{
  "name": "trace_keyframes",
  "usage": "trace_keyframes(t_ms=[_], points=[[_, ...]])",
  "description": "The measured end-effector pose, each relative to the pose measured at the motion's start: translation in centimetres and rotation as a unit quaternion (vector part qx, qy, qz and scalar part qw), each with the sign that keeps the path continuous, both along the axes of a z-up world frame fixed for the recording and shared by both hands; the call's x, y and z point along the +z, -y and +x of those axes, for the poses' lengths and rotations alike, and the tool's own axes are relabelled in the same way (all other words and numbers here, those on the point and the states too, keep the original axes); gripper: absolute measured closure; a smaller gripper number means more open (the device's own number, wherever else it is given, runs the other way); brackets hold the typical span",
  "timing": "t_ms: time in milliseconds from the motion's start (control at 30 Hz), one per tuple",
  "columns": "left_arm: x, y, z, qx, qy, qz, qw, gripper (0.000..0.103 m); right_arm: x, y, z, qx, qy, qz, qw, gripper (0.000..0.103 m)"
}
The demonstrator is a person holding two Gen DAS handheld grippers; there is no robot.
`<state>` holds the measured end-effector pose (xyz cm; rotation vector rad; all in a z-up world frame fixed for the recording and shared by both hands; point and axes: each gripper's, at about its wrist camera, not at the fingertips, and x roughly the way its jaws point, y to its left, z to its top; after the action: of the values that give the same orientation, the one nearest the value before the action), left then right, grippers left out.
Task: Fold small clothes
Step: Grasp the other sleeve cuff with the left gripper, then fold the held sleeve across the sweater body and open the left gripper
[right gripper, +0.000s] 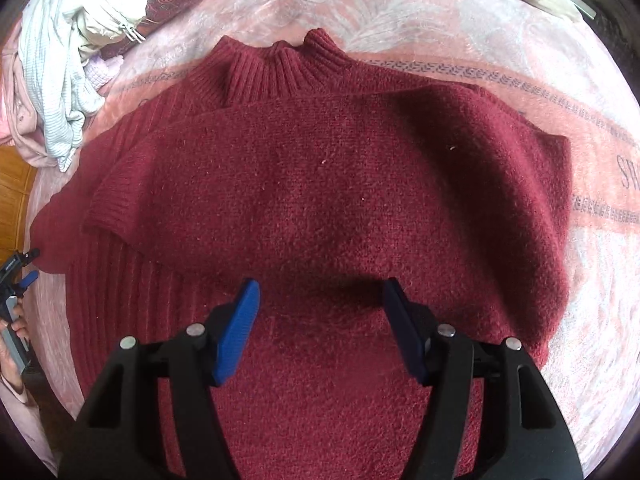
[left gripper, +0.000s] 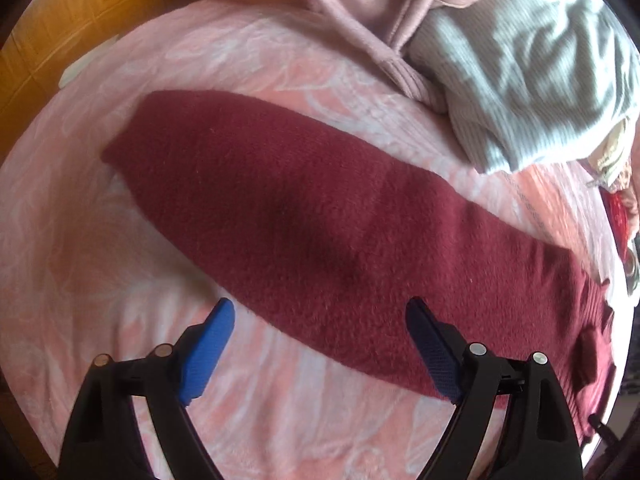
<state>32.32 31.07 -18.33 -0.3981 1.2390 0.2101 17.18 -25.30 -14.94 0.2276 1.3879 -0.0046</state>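
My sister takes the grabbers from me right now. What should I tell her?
Left tool: open, holding nothing, over the near edge of the red sweater.
Right tool: open, holding nothing, over the middle of the red sweater.
Sweater: lies on the pink blanket, collar on the far side. One sleeve is already folded across the front.
Other clothes: a pink one and a grey-white one wait in a pile at the blanket's edge.
Left to do: finish folding the sweater, then the pile.
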Motion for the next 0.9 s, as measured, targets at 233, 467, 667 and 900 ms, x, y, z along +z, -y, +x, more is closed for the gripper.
trace_keyframes(t_ms=[233,467,667,900], points=[[-0.4,-3.7,2.6,0.057,0.032,-0.044,0.9969,0.017,-0.2,0.9,-0.2,0.002,0.005,0.001,1.0,0.039],[-0.2,-2.4,3.6,0.043,0.046,0.008,0.998,0.086,-0.3,1.1,-0.4,0.014,0.012,-0.004,1.0,0.035],[3.0,1.2,2.5,0.011,0.108,0.038,0.9933,0.092,-0.1,1.7,-0.8,0.011,0.011,0.008,1.0,0.035],[6.6,9.1,2.8,-0.083,0.158,0.037,0.9833,0.092,0.9,3.4,-2.2,0.008,0.01,-0.009,1.0,0.035]])
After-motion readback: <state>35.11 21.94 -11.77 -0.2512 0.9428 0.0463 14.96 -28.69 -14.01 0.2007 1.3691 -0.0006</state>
